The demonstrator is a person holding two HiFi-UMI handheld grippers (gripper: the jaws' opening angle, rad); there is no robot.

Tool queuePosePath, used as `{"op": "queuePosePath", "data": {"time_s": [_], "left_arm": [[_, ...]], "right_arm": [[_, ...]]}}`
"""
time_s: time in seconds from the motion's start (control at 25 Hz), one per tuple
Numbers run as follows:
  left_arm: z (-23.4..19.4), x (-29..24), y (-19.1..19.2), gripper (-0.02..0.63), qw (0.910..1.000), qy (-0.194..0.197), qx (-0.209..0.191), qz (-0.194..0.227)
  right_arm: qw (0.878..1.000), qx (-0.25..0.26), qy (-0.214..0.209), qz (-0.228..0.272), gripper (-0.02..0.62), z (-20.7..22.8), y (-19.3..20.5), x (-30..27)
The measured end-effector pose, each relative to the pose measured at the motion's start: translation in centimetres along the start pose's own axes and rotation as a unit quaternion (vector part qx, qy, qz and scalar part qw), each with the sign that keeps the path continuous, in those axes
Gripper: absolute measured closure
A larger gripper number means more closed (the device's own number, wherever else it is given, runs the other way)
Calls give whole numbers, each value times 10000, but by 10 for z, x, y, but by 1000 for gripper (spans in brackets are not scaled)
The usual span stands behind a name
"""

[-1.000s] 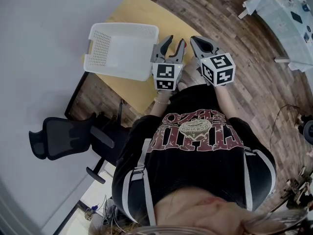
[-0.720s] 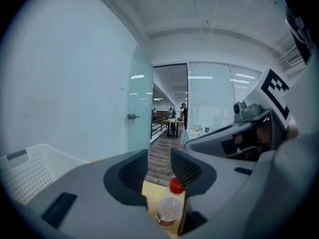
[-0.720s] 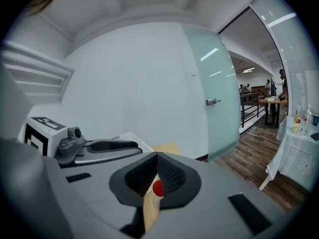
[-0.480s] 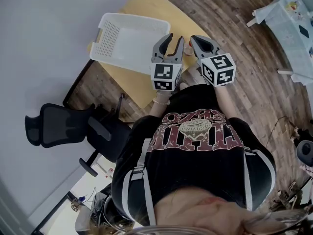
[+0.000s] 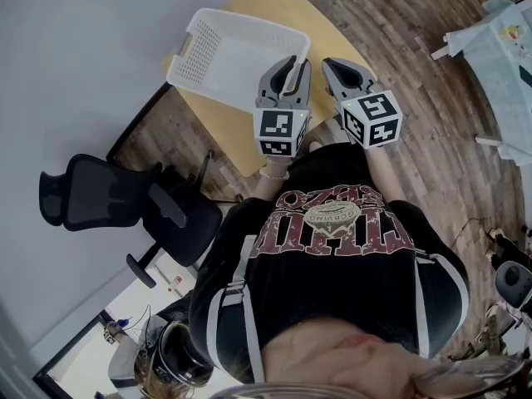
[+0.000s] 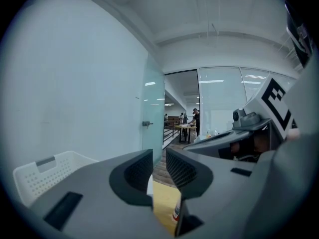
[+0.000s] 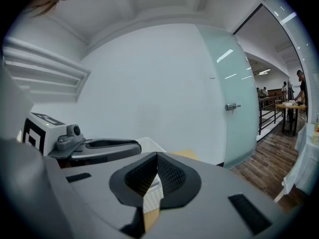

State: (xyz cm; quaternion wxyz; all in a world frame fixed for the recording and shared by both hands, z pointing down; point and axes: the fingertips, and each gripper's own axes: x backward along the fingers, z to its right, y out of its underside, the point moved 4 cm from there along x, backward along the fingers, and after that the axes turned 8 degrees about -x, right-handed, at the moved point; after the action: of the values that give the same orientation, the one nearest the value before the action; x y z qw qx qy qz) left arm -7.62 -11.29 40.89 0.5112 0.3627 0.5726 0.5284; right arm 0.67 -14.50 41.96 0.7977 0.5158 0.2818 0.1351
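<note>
Two grippers are up in front of your chest, side by side above the near edge of the yellow table (image 5: 274, 7). Your left gripper (image 6: 159, 156) has its jaws standing a narrow gap apart with nothing between the pads. Through that gap you see only the table top and a sliver of a clear bottle (image 6: 176, 214) with a touch of red on it, too cut off to read any label. Your right gripper (image 7: 157, 154) has its jaw tips pressed together and pinches nothing. The pale strip below the tips is the table and basket seen past them.

The white perforated basket (image 5: 249, 65) sits on the table just ahead of the left gripper, close under its tips in the head view but not touched.

Each gripper's cube shows black-and-white square markers, no letters. Your black shirt (image 5: 332, 256) carries dark red lettering, upside down from the head view, which I cannot read surely. A black office chair (image 5: 100, 202) stands left of the table.
</note>
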Motion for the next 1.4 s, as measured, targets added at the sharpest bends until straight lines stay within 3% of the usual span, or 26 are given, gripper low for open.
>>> {"op": "queuePosePath", "data": {"time_s": [0.92,1.4], "left_arm": [[-68,57,0,552,9953,-946,176,80],[-100,71,5,558,9926,-1167,325,72]], "right_arm": [[9950,478,-882,19,578,-75,-14,-52],[9907,590,-1224,67,578,-103,-18,-79]]}}
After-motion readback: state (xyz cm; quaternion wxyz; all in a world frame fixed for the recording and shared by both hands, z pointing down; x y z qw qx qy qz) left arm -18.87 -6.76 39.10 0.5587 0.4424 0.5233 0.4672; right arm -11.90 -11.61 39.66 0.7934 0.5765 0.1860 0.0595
